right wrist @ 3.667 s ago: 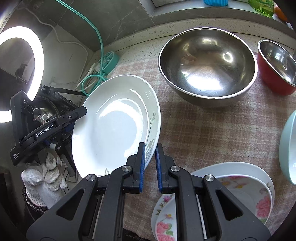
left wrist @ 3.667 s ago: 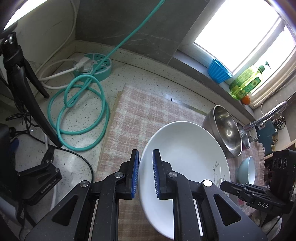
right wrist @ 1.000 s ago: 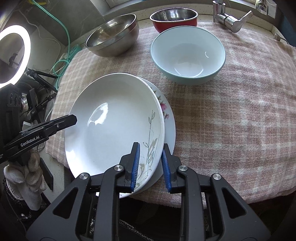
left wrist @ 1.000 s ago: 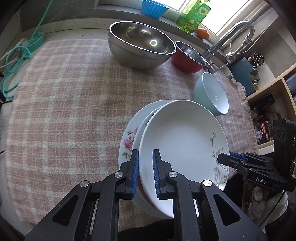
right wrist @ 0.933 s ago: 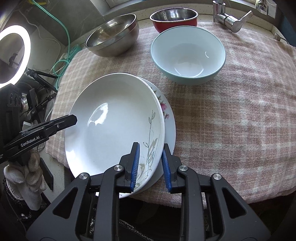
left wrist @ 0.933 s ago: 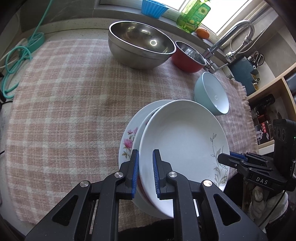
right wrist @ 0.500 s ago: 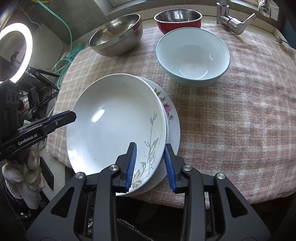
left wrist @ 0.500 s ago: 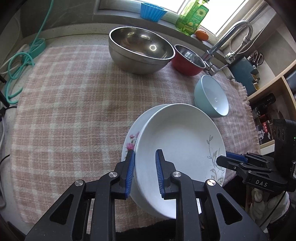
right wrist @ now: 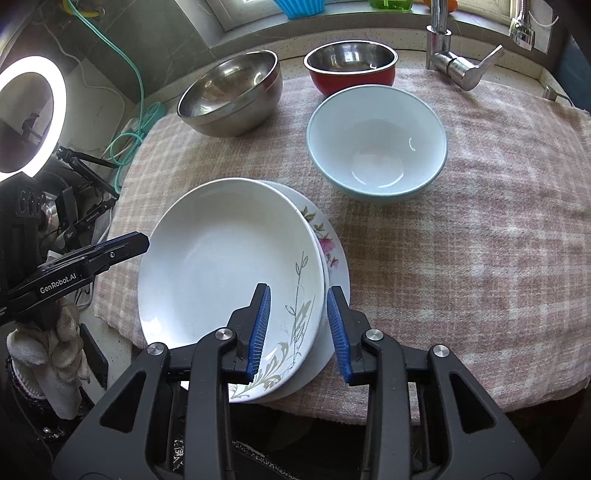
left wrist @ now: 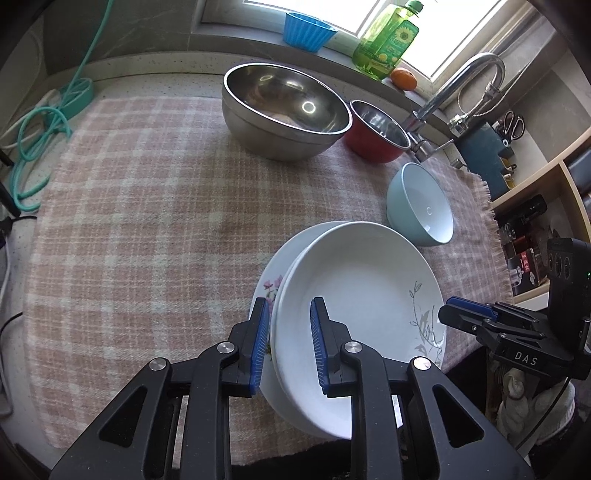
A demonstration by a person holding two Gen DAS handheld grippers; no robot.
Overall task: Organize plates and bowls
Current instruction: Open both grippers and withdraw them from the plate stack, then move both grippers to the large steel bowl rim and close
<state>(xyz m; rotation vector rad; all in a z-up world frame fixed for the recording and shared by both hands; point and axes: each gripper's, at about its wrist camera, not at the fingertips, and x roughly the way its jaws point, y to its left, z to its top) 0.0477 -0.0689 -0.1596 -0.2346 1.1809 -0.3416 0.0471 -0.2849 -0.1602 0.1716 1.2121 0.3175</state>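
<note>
A white plate with a grey leaf print [left wrist: 362, 291] [right wrist: 229, 266] lies stacked on a pink-flowered plate [left wrist: 269, 291] [right wrist: 330, 251] at the near edge of the checked cloth. My left gripper [left wrist: 287, 341] is open, its jaws straddling the stack's left rim. My right gripper [right wrist: 298, 328] is open, its jaws straddling the stack's right rim. A pale blue bowl [left wrist: 421, 206] [right wrist: 376, 144] stands just beyond the stack. A large steel bowl [left wrist: 284, 110] [right wrist: 231, 92] and a red bowl [left wrist: 378, 133] [right wrist: 351, 66] stand at the back.
The pink checked cloth [left wrist: 140, 206] [right wrist: 480, 229] covers the counter. A faucet [left wrist: 458, 85] [right wrist: 443, 51] rises behind the red bowl. A teal cable [left wrist: 33, 133] lies at the left. A blue cup [left wrist: 308, 31], a green bottle [left wrist: 388, 40] and an orange [left wrist: 403, 79] sit on the sill.
Both grippers carried the leaf-print plate from the left of the counter onto the flowered plate. Both have opened and let go of it, drawing back a little.
</note>
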